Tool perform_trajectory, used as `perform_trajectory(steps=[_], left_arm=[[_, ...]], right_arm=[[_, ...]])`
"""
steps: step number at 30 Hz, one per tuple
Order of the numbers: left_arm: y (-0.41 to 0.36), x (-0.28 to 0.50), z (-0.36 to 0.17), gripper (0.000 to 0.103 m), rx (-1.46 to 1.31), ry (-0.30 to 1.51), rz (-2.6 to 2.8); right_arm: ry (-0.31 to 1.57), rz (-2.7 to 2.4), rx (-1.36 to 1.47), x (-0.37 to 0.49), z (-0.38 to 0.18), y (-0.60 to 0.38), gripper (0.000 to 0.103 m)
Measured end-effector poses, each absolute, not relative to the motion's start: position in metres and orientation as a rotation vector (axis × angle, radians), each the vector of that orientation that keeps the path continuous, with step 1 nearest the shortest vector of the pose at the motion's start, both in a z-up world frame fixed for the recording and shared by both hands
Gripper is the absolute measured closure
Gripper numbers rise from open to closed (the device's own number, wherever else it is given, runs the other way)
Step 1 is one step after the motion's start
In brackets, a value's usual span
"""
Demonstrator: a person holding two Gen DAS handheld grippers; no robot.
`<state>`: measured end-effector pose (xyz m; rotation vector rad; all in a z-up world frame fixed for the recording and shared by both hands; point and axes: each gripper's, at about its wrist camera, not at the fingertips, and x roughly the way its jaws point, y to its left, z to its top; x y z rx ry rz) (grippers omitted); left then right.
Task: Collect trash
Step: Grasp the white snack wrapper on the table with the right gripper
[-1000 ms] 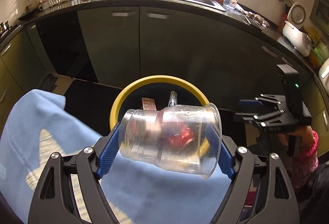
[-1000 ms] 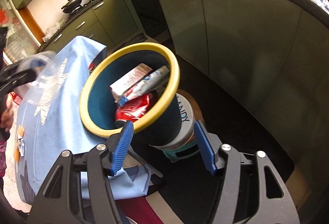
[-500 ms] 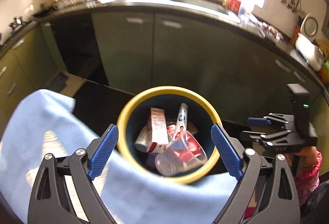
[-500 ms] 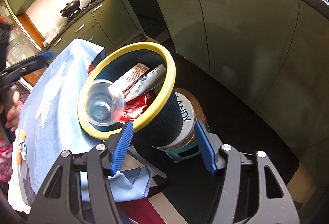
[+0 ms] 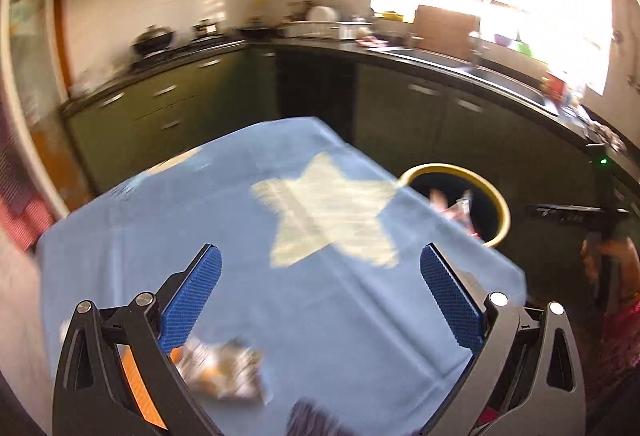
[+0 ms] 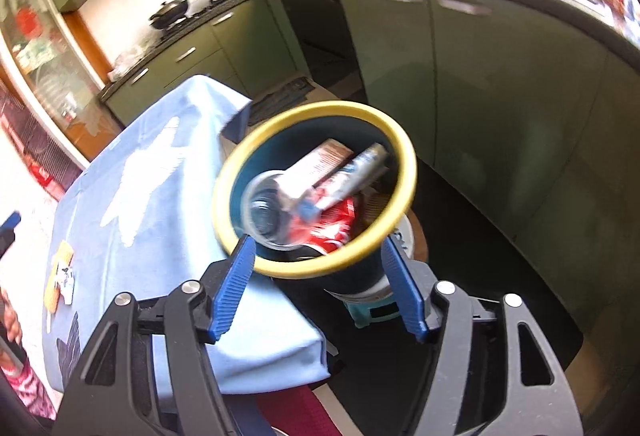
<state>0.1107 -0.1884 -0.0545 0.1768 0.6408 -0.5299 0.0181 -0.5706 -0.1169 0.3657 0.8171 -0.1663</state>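
Note:
The yellow-rimmed dark bin (image 6: 402, 160) stands past the table's corner; it also shows in the left wrist view (image 5: 505, 214). In it lie a clear plastic cup (image 6: 266, 214), a carton (image 6: 320, 162), a tube (image 6: 366, 164) and a red wrapper (image 6: 334, 224). My left gripper (image 5: 320, 302) is open and empty above the blue star-print tablecloth (image 5: 328, 312). A crumpled wrapper (image 5: 222, 370) lies on the cloth by its left finger. My right gripper (image 6: 320, 290) is open, its fingers on either side of the bin's near side.
Green kitchen cabinets (image 5: 400, 116) and a dark counter with a sink (image 5: 460, 64) run behind. A stove with a pan (image 6: 170, 10) is at the left. An orange-edged packet (image 6: 60, 276) lies on the cloth. The bin rests on a white tin over a teal stool (image 6: 374, 310).
My left gripper let the clear cup fall into the bin, then swung left and back over the table. The right gripper moved closer to the bin.

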Motion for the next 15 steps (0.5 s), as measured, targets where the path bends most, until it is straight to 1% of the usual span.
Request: perform_trajectory(steps=[4, 8, 15], left_arm=[[-0.117, 0.088, -0.060, 0.005, 0.145, 0.649, -0.377], [-0.063, 0.072, -0.065, 0.005, 0.138, 0.648, -0.268], [-0.002, 0.061, -0.076, 0.005, 0.107, 0.664, -0.175]], right_arm=[[0.812, -0.093, 0.296, 0.035, -0.106, -0.525, 0.038], [0.821, 0.042, 0.227, 0.055, -0.099, -0.469, 0.038], [0.874, 0.404, 0.059, 0.090, -0.106, -0.338, 0.038]])
